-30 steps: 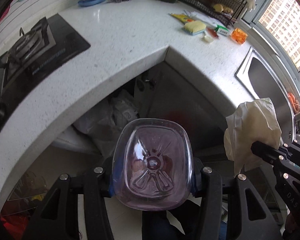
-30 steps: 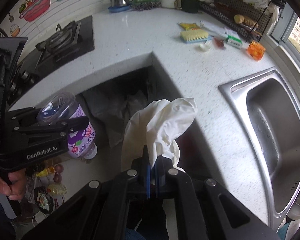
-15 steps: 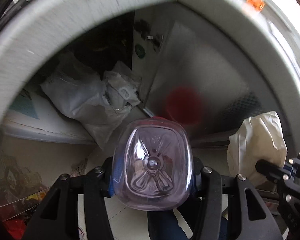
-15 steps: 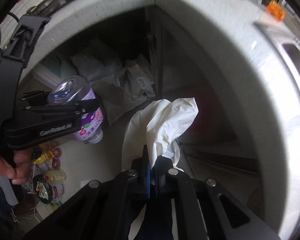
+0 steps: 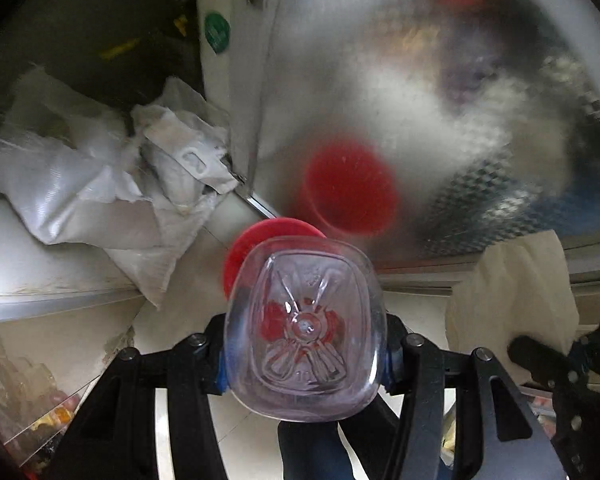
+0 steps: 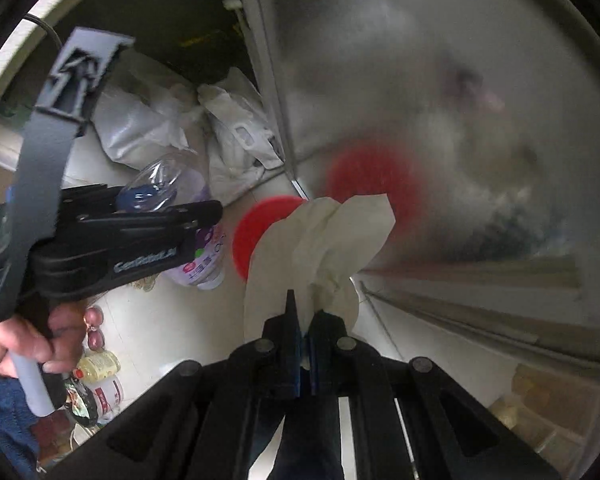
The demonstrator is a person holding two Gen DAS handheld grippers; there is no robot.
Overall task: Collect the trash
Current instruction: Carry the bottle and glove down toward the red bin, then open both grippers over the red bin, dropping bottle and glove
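A: Left hand-held gripper (image 5: 304, 360)?
B: Clamped on a clear plastic bottle (image 5: 304, 332), base toward the lens.
A: Right hand-held gripper (image 6: 304, 320)?
B: Pinched shut on a crumpled white tissue (image 6: 320, 248).
A: Beyond?
B: Round red bin lid (image 6: 260, 224) on the floor, beside the steel cabinet door (image 6: 440, 100).
A: Step?
B: Probably delivery. Next: centre over the bin, then release.

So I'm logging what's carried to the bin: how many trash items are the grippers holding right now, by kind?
Clear plastic bottle, in the left gripper: 1
Crumpled white paper, in the right gripper: 1
Total: 2
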